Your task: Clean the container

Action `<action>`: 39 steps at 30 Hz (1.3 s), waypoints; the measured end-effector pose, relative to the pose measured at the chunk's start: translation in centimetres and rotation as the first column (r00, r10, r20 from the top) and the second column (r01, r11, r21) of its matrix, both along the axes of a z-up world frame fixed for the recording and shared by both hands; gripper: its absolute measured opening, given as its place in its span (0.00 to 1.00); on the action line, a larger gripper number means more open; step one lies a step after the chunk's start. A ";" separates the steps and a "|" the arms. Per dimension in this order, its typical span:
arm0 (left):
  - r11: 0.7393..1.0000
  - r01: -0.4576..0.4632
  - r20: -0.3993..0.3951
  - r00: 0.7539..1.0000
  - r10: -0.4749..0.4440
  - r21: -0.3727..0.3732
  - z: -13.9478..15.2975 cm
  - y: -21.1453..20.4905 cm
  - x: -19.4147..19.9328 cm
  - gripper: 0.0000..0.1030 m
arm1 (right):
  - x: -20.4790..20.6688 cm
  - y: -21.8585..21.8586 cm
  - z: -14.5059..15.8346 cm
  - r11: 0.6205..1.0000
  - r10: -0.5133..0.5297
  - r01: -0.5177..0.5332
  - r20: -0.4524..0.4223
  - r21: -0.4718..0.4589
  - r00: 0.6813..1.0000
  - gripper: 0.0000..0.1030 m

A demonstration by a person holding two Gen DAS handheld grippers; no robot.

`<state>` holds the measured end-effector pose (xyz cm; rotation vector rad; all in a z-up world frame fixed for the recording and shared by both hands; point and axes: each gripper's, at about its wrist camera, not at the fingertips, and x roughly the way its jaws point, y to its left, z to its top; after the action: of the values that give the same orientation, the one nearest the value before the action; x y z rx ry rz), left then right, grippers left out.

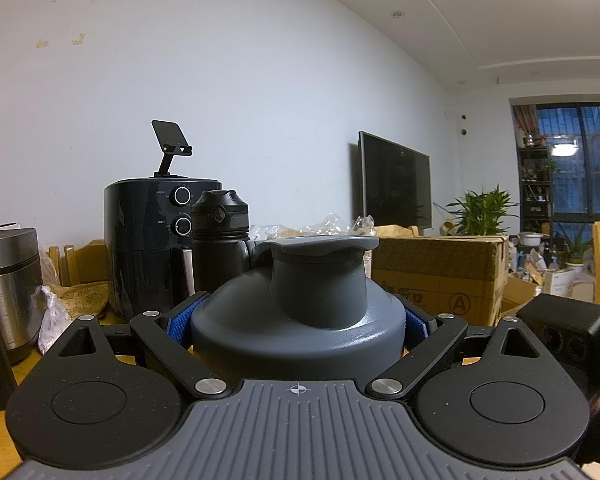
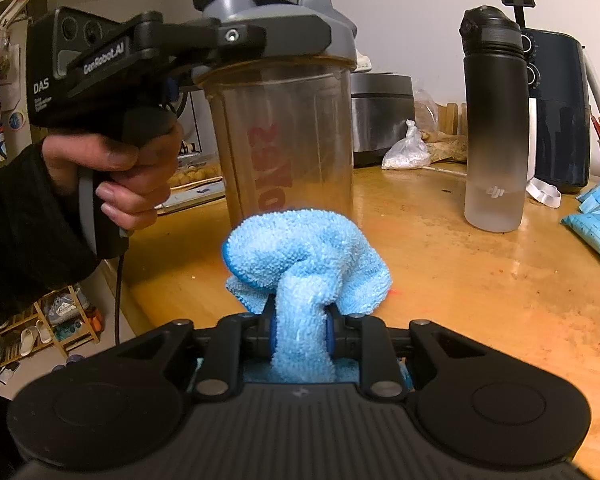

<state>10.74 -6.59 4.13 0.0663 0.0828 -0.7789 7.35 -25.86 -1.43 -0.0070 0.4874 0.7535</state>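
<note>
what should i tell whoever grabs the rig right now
Left gripper: shut on the lid of the shaker, holding it upright on the table.
Right gripper: shut on the blue cloth, bunched just in front of the shaker's lower wall; contact can't be told.
Done: shaker steadied, cloth in hand.
Left: wipe the shaker, put the cloth down.

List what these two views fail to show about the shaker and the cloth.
- Left wrist: shaker body below the lid, hidden by the left gripper.
- Right wrist: whether the cloth touches the shaker wall; the cloth itself hides the gap.
- Right wrist: shaker base, behind the cloth.
- Right wrist: right gripper pad faces, covered by cloth.
</note>
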 end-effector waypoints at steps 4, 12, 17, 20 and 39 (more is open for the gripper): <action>1.000 0.000 0.000 1.000 0.000 0.001 0.0 0.0 0.0 0.92 | -0.2 -0.3 0.5 0.999 -0.007 0.007 0.017 0.031 1.000 0.12; 1.000 0.000 0.000 1.000 0.000 0.005 0.1 0.0 0.0 0.92 | -0.9 -0.7 2.3 0.996 -0.029 0.023 0.074 0.085 0.997 0.10; 1.000 0.000 -0.001 1.000 0.000 0.008 0.1 0.0 0.1 0.92 | -1.7 -1.2 3.7 0.988 -0.053 0.034 0.127 0.150 0.991 0.10; 1.000 0.000 -0.001 1.000 0.000 0.008 0.1 0.0 0.0 0.92 | -2.2 -1.5 4.5 0.979 -0.076 0.041 0.171 0.199 0.982 0.10; 1.000 -0.010 0.005 1.000 0.010 0.006 0.1 -0.1 -0.2 0.92 | -2.7 -1.7 5.1 0.970 -0.103 0.052 0.209 0.237 0.972 0.11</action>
<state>10.57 -6.67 4.23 0.0735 0.0810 -0.7683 4.65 -27.52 3.63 0.1433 0.1856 0.7188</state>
